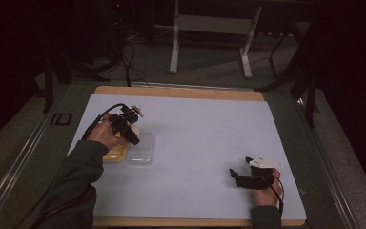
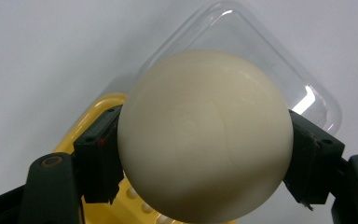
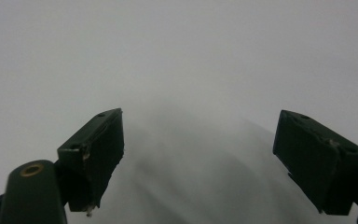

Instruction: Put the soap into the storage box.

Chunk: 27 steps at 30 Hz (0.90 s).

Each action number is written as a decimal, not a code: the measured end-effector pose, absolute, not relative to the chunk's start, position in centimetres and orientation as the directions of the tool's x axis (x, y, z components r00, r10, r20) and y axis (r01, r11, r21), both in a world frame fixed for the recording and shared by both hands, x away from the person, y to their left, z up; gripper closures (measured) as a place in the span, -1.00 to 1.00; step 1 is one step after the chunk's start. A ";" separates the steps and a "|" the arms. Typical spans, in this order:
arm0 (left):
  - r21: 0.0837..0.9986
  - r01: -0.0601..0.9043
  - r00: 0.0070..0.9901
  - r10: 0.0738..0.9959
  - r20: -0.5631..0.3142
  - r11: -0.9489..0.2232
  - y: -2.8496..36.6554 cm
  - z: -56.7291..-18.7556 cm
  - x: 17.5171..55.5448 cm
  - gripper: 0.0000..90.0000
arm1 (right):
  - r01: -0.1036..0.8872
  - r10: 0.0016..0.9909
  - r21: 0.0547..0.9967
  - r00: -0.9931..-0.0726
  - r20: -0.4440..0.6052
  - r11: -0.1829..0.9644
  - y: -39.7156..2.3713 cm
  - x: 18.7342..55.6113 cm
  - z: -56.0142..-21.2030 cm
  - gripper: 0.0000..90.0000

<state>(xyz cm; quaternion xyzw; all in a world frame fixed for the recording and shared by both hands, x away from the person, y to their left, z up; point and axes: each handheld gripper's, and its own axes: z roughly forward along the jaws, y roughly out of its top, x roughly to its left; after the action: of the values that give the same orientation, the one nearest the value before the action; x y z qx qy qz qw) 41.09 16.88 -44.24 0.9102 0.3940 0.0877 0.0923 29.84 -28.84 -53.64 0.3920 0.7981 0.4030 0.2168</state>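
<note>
Clamping a cream ball (image 2: 205, 135), the left claw (image 2: 205, 158) grips both sides.

- A wooden bench (image 1: 181, 90), topped by a pale sheet (image 1: 205, 143), stands in a dimly lit room.
- Grey carpeted floor (image 1: 209, 62) stretches beyond it.
- A white metal frame (image 1: 209, 33) stands on two legs at the far side.
- Dark cables (image 1: 131, 62) trail across the floor; the surroundings fall into shadow.

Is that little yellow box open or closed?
Open. The clear lid lies flat beside the yellow box, and the left hand-held gripper holds a cream ball above them.
</note>
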 end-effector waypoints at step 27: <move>0.229 0.716 0.658 0.747 0.096 -0.660 20.1 -44.8 40.5 -0.43 | 0.450 0.801 0.813 -0.598 -0.033 0.370 -28.8 29.8 -53.6 -0.64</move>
<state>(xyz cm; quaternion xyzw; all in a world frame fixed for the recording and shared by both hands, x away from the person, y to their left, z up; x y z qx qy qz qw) 40.48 20.11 -44.81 0.9065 0.4033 0.0910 0.0857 29.82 -28.82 -53.64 0.3918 0.7984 0.4020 0.2178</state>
